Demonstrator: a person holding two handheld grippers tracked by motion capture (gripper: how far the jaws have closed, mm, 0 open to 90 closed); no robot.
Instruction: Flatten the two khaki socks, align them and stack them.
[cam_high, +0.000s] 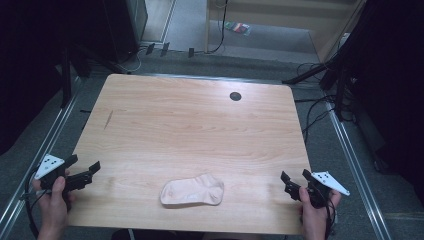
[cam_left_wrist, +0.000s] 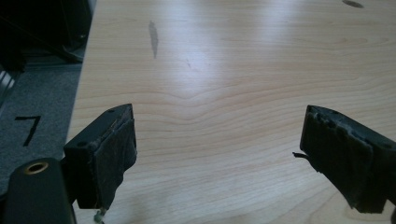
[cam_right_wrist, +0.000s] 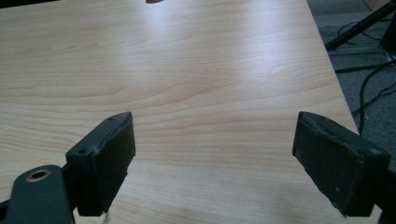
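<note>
Pale pink cotton sock (cam_high: 192, 190) flat near front counter (cam_high: 190, 120) edge, long axis left-right, between left gripper (cam_high: 86, 169) and right gripper (cam_high: 295, 181); both fingers wide, empty; distance about equal.

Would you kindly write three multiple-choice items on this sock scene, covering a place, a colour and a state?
1. Where does the sock lie on the table?
A. far edge
B. near edge, between the grippers
C. left corner

2. What colour is the sock?
A. pale pink
B. black
C. green

3. How do the left gripper and right gripper stand?
A. both shut
B. one holds the sock
C. both open, holding nothing

Answers: 1 B, it lies near the person's side, midway between both hands. 2 A, its fabric is light pink. 3 C, each gripper view shows jaws wide apart over bare wood.
</note>
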